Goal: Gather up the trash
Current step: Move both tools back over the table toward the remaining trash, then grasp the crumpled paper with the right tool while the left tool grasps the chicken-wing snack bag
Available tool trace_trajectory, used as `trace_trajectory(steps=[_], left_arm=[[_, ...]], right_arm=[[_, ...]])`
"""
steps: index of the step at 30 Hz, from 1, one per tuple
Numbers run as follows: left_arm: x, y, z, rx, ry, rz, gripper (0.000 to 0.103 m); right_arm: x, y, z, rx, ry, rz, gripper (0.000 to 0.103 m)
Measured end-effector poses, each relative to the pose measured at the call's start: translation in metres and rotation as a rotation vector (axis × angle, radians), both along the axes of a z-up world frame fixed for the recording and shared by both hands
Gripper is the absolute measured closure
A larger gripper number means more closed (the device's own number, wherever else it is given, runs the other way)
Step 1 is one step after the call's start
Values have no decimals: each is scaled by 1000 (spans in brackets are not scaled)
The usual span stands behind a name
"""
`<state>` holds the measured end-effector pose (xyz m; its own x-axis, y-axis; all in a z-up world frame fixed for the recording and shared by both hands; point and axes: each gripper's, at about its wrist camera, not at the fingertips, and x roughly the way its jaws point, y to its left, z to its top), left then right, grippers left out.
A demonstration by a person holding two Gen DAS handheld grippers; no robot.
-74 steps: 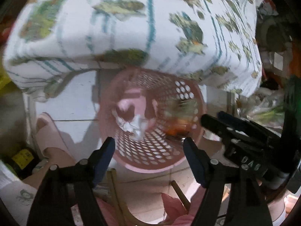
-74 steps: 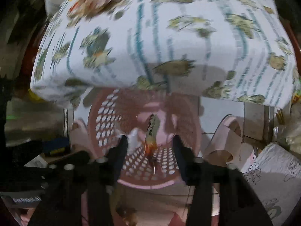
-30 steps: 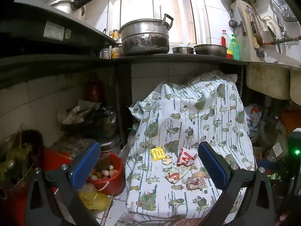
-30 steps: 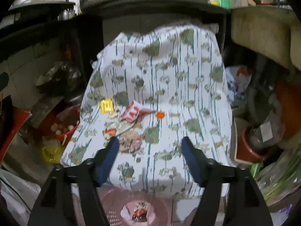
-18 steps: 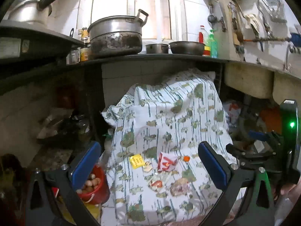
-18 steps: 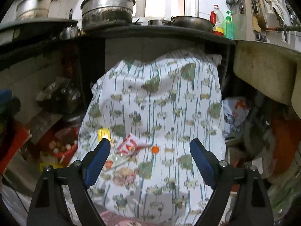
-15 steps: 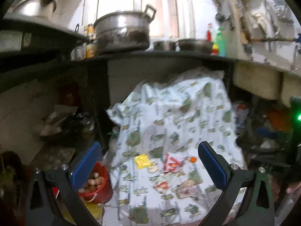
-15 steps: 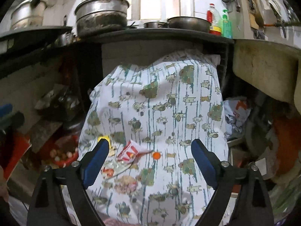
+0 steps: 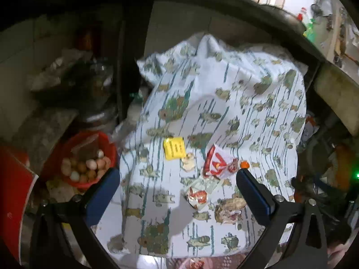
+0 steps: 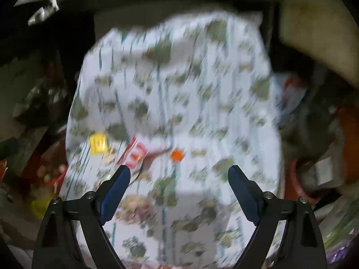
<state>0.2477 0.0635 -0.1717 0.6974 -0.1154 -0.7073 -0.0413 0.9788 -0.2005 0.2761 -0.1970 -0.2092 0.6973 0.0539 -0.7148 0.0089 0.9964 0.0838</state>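
Trash lies on a white cloth with green print (image 9: 224, 103): a yellow packet (image 9: 174, 148), a red and white wrapper (image 9: 216, 163), a small orange cap (image 9: 244, 164), a clear wrapper with red print (image 9: 198, 194) and a brownish wrapper (image 9: 228, 207). My left gripper (image 9: 177, 179) is open and empty above the near wrappers. My right gripper (image 10: 178, 177) is open and empty above the cloth, in a blurred view, with the yellow packet (image 10: 98, 143), the red wrapper (image 10: 135, 154) and the orange cap (image 10: 176, 155) just beyond it. A pink basket rim (image 9: 186, 264) shows below the cloth's front edge.
A red bowl of eggs (image 9: 86, 160) stands left of the cloth. Dark shelves with bags (image 9: 67, 76) are at the far left. A counter edge (image 9: 246, 4) runs behind. Clutter and a green light (image 9: 356, 175) are at the right.
Both grippers have come from over the pink basket back up to the cloth and now tilt down closer to the trash. The right view is blurred from motion. Both stay open.
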Motion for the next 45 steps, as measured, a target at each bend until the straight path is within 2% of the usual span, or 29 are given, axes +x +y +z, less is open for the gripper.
trace_trajectory(steps=[3,6,8,12,14,16,18,21,25,28,29,30,32,34,35,36,38,42,45], left_arm=[[8,2,-9,-1,53,26,0],[11,4,-10,37,50,47,0],[13,5,-9,48,46,55,0],[13,10,-13,66,47,85,0],[15,13,-16,43,63,91,0],[17,14,-17,27,71,89,0],[16,13,-17,60,60,98,0],[14,9,-13,163,24,136,0],[11,12,-8,108,21,95,0],[10,7,-5,129,9,70,0],[12,4,-3,141,7,60,0],[14,3,-3,145,10,50,0],[23,-4,-5,144,36,1,0],[40,-16,-15,136,93,-125,0],[50,-26,-25,159,125,-209,0],[55,-33,-33,198,136,-243,0],[68,-51,-56,312,179,-284,0],[88,-82,-96,326,289,-383,0],[102,-102,-128,388,353,-407,0]], right_arm=[[22,10,-26,87,145,39,13],[36,19,-52,155,267,42,13],[43,23,-66,167,323,26,13],[56,26,-89,243,416,-8,13],[60,27,-98,279,449,-28,13],[64,29,-105,267,472,-60,13],[67,30,-111,267,488,-81,13],[70,35,-119,279,505,-83,16],[71,50,-129,225,518,-57,24],[71,56,-136,254,532,-27,38],[70,56,-135,274,527,-23,51],[69,56,-131,287,519,-8,59],[65,56,-119,252,499,7,63],[60,50,-107,236,465,14,65],[58,45,-100,238,448,9,65],[56,38,-95,240,432,-2,65],[51,23,-84,234,395,-26,65],[48,-8,-67,161,332,-66,65],[48,-30,-62,128,320,-90,65]])
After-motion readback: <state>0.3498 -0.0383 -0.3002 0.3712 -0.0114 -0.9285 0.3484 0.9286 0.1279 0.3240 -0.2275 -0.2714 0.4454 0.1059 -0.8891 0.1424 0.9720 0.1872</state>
